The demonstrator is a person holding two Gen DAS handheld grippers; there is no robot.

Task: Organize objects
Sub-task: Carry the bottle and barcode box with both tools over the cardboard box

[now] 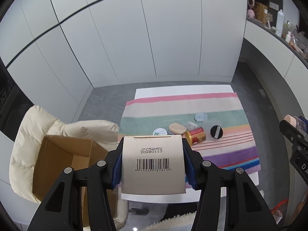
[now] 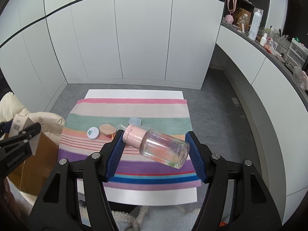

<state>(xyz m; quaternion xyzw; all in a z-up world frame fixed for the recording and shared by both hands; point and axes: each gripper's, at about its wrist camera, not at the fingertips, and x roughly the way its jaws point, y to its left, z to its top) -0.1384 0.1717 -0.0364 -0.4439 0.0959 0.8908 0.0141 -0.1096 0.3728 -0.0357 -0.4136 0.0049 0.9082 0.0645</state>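
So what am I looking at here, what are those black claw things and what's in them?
They are two hand-held grippers, each with a camera looking along its fingers. The left one's view shows the left gripper clamping a beige box with a barcode, above an open cardboard carton. The right one's view shows the right gripper gripping a clear bottle with a pink cap, lying crosswise. Beyond, a striped towel on a white table holds a white jar, sponges and small cosmetics.

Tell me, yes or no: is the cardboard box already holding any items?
No, the cardboard box beside the left gripper shows only bare inner walls.
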